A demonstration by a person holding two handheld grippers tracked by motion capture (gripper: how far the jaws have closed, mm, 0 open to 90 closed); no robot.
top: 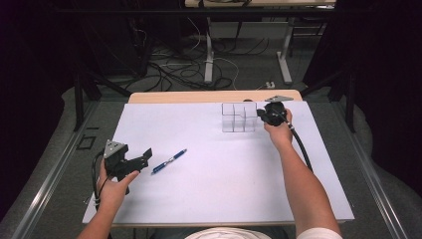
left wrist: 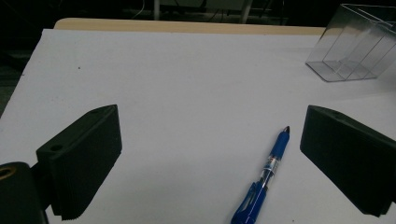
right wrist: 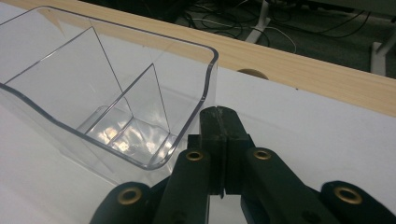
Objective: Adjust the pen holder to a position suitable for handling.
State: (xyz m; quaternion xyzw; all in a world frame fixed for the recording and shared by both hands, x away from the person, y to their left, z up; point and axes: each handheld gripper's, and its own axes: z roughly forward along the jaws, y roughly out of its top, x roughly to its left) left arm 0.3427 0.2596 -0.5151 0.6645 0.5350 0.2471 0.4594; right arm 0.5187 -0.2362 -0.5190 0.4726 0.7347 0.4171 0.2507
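Pen (left wrist: pixel 264 185), blue with a clear middle band, lies flat on the white table sheet (left wrist: pixel 187 84) between the left gripper's (left wrist: pixel 205 163) two black pads, which stand wide apart and touch nothing. Its dark tip points away from that gripper and slightly toward the pad on the view's right, its clip end nearest the camera; the long axis runs almost straight ahead. Small print sits on the clear band, too blurred to read. Ahead of the gripper and off to that same side stands a clear plastic organizer (left wrist: pixel 359 46) with dividers. The right gripper (right wrist: pixel 223 140) has its jaws pressed together, apparently pinching the organizer's near wall (right wrist: pixel 196 107), though the contact is hard to judge.
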